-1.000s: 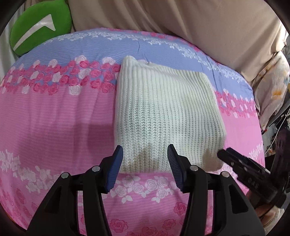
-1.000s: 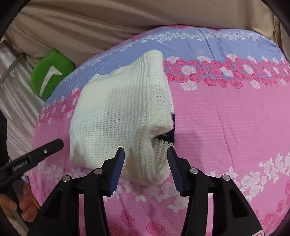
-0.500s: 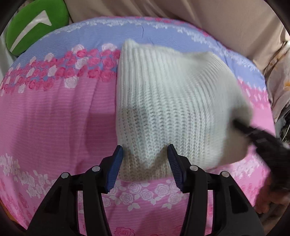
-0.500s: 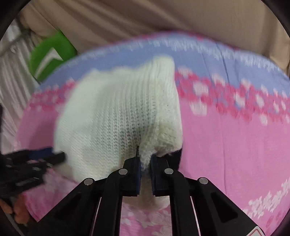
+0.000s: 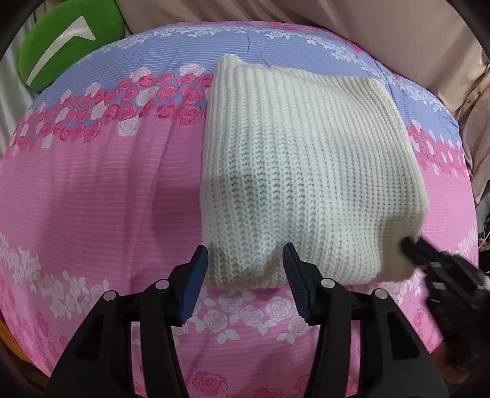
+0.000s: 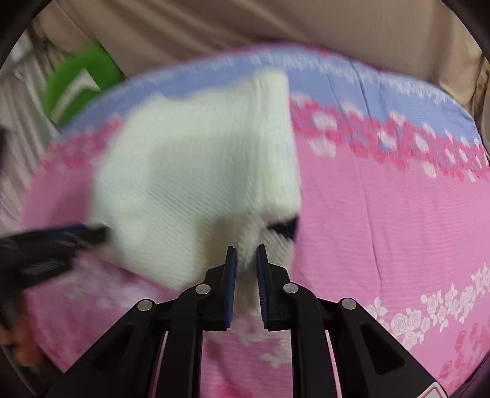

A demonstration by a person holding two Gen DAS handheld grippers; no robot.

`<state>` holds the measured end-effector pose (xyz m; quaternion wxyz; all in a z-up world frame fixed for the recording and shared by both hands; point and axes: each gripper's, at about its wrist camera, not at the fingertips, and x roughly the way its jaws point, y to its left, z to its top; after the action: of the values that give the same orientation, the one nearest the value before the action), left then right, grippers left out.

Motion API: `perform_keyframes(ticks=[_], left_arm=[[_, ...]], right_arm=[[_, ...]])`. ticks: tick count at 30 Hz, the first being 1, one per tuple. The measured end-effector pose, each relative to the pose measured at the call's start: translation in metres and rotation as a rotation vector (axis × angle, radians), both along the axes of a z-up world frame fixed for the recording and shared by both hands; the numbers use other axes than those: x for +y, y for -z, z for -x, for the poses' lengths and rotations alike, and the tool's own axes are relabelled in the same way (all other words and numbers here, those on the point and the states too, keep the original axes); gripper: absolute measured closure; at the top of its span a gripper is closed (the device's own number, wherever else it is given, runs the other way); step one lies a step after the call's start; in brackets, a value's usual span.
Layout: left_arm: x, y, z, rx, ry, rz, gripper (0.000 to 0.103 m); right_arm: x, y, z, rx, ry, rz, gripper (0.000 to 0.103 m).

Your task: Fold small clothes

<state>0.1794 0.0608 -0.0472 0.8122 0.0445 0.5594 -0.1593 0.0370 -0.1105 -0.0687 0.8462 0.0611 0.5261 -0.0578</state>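
Bed (image 5: 92, 189) with pink and blue rose-print cover, beige fabric (image 5: 352, 27) behind, green cushion (image 5: 67, 39) at far left. White knit (image 5: 306, 171), already folded into a rough rectangle, lying right of centre on the cover. Left gripper (image 5: 245, 266) hovering at the knit's near edge, jaws apart, edge lying between them but not pinched; likely waiting to take that corner. Right gripper (image 6: 246, 260) nearly together on a bunched fold at the knit's near right corner, jaws easing open slightly, cloth between the pads and seemingly pressed; grip here probably meant to lift the edge for another fold. Dark patch (image 6: 284, 228) showing under the raised flap, nature unclear. Right-wrist view blurred. White arrow-like mark on the cushion, no readable writing anywhere.
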Motion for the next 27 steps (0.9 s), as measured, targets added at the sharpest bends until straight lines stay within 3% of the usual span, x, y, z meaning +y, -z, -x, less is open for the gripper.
perform_keyframes(ticks=[2, 4, 9, 16, 20, 27], left_arm=[[-0.002, -0.001, 0.002, 0.000, 0.003, -0.017, 0.054], [-0.004, -0.005, 0.002, -0.005, 0.001, -0.027, 0.054], [-0.003, -0.015, 0.014, -0.035, -0.003, -0.054, 0.052], [-0.007, -0.025, 0.035, -0.103, -0.025, -0.094, 0.043], [-0.008, -0.019, 0.045, -0.099, -0.051, -0.090, 0.043], [-0.012, 0.000, 0.064, -0.090, -0.067, -0.098, 0.043]], right_arm=[[-0.015, 0.002, 0.000, -0.004, 0.050, -0.040, 0.091], [-0.021, -0.019, 0.008, -0.050, 0.086, -0.063, 0.090], [-0.009, -0.054, 0.040, -0.127, 0.043, -0.093, 0.089], [0.014, -0.040, 0.059, -0.089, 0.042, -0.087, 0.082], [0.020, -0.033, 0.066, -0.091, 0.058, -0.035, 0.067], [0.030, -0.023, 0.080, -0.094, 0.049, 0.012, 0.064]])
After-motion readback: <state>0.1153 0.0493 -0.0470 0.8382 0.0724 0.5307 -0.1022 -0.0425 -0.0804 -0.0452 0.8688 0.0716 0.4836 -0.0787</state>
